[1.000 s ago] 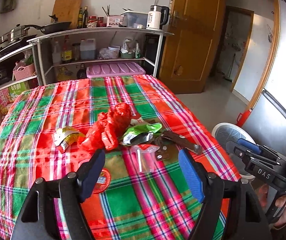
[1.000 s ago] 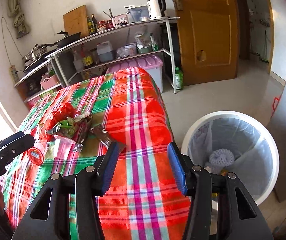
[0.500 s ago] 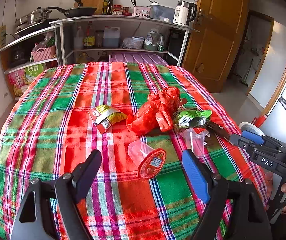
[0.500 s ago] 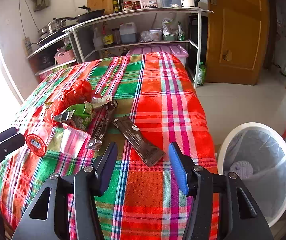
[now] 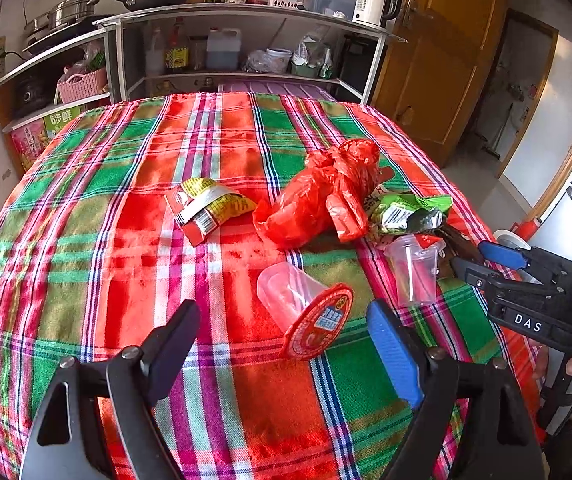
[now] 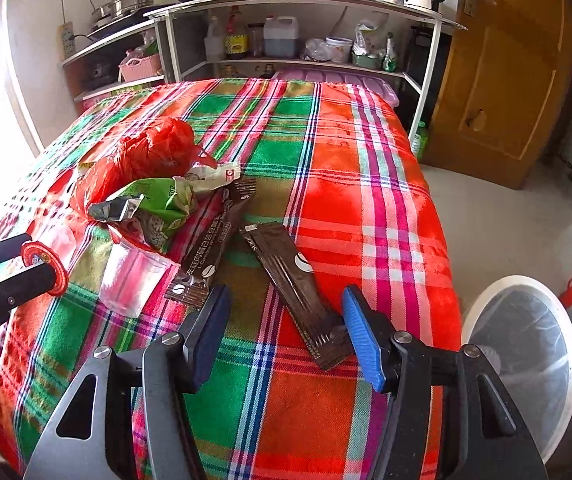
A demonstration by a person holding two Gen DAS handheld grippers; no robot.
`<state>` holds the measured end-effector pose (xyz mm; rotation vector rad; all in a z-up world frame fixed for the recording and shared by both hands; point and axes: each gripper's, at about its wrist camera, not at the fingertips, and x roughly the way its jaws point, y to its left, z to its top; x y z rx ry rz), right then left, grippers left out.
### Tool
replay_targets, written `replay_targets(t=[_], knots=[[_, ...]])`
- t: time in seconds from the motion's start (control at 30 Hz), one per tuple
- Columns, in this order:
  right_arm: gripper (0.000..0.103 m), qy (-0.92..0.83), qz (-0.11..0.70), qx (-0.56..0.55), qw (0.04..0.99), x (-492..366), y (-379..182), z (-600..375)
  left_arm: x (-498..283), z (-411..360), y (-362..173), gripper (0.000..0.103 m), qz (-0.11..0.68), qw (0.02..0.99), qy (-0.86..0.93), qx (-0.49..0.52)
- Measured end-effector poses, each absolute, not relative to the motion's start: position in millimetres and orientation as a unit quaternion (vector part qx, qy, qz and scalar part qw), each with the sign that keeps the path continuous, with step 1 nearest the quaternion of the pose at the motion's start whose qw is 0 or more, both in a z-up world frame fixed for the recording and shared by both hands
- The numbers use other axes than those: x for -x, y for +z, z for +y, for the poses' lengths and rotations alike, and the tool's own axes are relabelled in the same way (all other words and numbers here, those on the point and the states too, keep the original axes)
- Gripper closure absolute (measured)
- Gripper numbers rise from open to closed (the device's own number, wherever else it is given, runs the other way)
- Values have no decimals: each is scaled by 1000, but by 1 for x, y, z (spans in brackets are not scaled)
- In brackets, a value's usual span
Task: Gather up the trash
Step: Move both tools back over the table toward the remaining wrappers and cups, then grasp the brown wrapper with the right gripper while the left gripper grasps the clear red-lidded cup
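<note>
A heap of trash was seen on the plaid tablecloth (image 5: 134, 208), and the crumpled red plastic bag (image 5: 322, 196) at its middle is taken as the landmark. To the bag's left, apart from it, a yellow and red snack wrapper (image 5: 206, 208) was laid flat. Against the bag's right side a green snack packet (image 5: 410, 210) was lodged. In front of the bag a clear cup with a red foil lid (image 5: 306, 312) was lying on its side, and beside that a second clear cup (image 5: 414, 268) was tipped over. Beyond the green packet, two dark brown sachets (image 6: 298, 280) were spread side by side on the cloth.

The left gripper (image 5: 282, 336) was held with its fingers spread wide, the lidded cup lying between the tips, nothing pinched. The right gripper (image 6: 286, 328) was likewise held spread, its tips on either side of the near end of one brown sachet, ungrasped. Farthest from the bag, a white lined bin (image 6: 526, 360) was seen on the floor past the table edge.
</note>
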<state>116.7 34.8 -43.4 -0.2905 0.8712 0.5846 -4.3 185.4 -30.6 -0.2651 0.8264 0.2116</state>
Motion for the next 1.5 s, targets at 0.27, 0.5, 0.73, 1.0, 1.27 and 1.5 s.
replay_targets(t=[0.27,0.5,0.73,1.0,1.27,1.5], knots=[[45,273,420,147,853,-123,-49,41,-1,188,-37,17,401,899,121,128],[45,271,424,141,853,-124,-48,40,0,193,-39,26,402,899,115,133],[63,271,419,141,855,-121,-47,40,-1,190,-39,49,406,899,105,128],[81,268,416,136,858,-119,-45,36,2,185,-35,49,399,904,99,121],[84,269,410,128,862,-116,-43,32,6,182,-29,49,391,908,97,118],[84,271,404,107,867,-110,-37,21,10,174,-21,49,383,913,88,113]])
